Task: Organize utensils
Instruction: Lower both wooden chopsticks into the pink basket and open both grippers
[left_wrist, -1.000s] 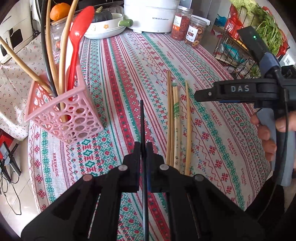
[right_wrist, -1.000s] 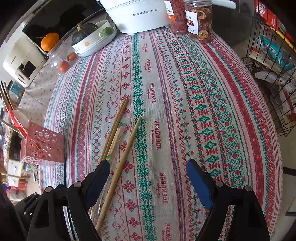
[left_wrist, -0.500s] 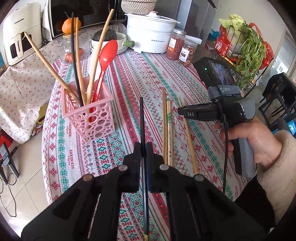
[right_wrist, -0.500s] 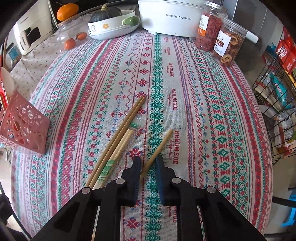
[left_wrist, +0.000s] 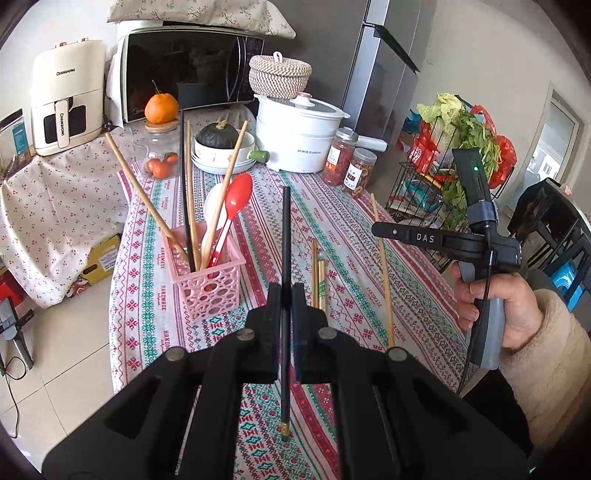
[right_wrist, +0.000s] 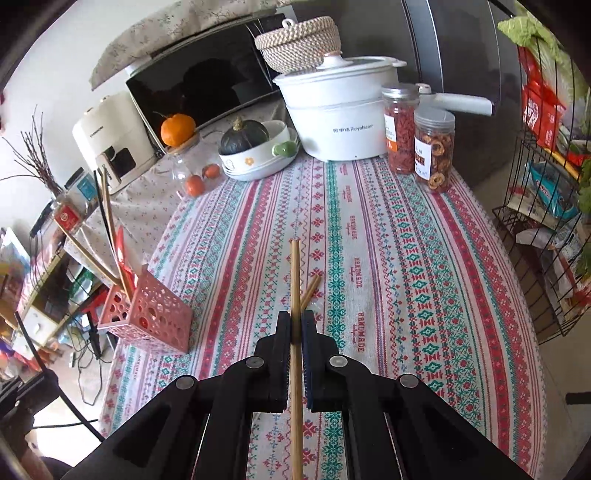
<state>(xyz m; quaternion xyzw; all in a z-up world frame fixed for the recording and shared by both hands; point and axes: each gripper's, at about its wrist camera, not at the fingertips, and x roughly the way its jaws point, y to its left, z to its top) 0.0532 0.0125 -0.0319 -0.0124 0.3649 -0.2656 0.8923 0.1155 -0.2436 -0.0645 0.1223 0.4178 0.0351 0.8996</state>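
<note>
left gripper (left_wrist: 286, 295) — jaws clamped on black chopstick (left_wrist: 285, 236), raised over the counter (left_wrist: 332, 221) | right gripper (right_wrist: 295, 325) — jaws pinching bamboo chopstick (right_wrist: 294, 273), lifted | pink basket (left_wrist: 207, 280) holds red spoon (left_wrist: 236, 199) and chopsticks | remaining bamboo chopsticks (left_wrist: 318, 273) lie on cloth

A home kitchen: a microwave (left_wrist: 192, 74) and air fryer (left_wrist: 66, 96) stand behind a table with a patterned cloth (right_wrist: 406, 258), beside a white electric cooker (right_wrist: 340, 114), jars of dried food (right_wrist: 434, 147), a fridge (left_wrist: 384, 62) and a wire rack of vegetables (left_wrist: 461, 147).
</note>
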